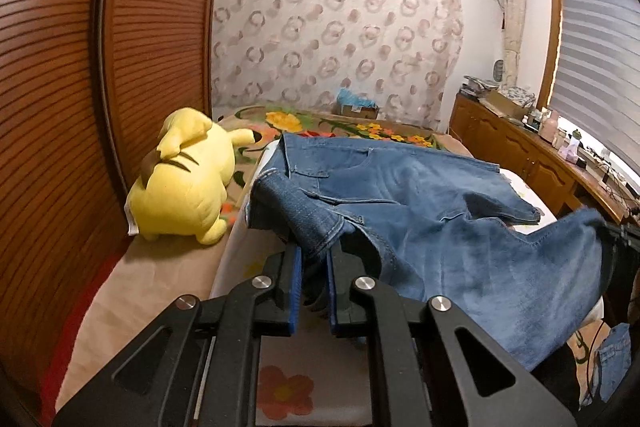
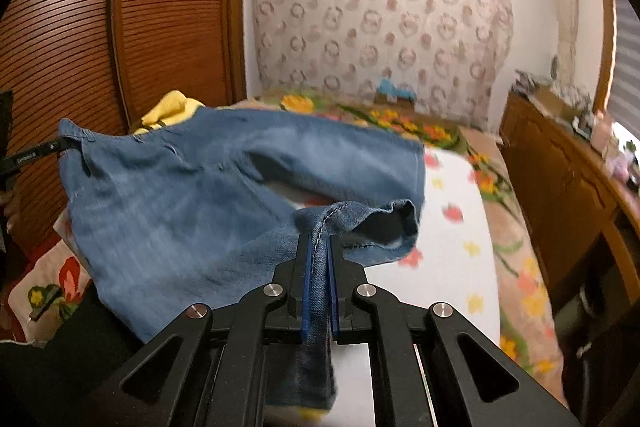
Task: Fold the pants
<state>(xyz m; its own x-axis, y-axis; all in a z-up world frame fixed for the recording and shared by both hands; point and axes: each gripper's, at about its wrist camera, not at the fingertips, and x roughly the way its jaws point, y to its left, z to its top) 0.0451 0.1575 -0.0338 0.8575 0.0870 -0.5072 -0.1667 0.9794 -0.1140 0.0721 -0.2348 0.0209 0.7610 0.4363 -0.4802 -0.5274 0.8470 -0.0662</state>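
Left gripper (image 1: 314,257) is clamped on the jeans (image 1: 440,211) at the waistband, right gripper (image 2: 320,247) pinching a leg hem. They hang over the bed (image 2: 452,267), a yellow plush (image 1: 184,183) beside them.

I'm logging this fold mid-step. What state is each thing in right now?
Jeans: partly lifted, one leg lying on the bed, not yet folded.
Left tongs: shut on the waistband.
Right tongs: shut on a leg hem.
Plush toy: lying on the bed beside the jeans.
Window blinds: lowered.
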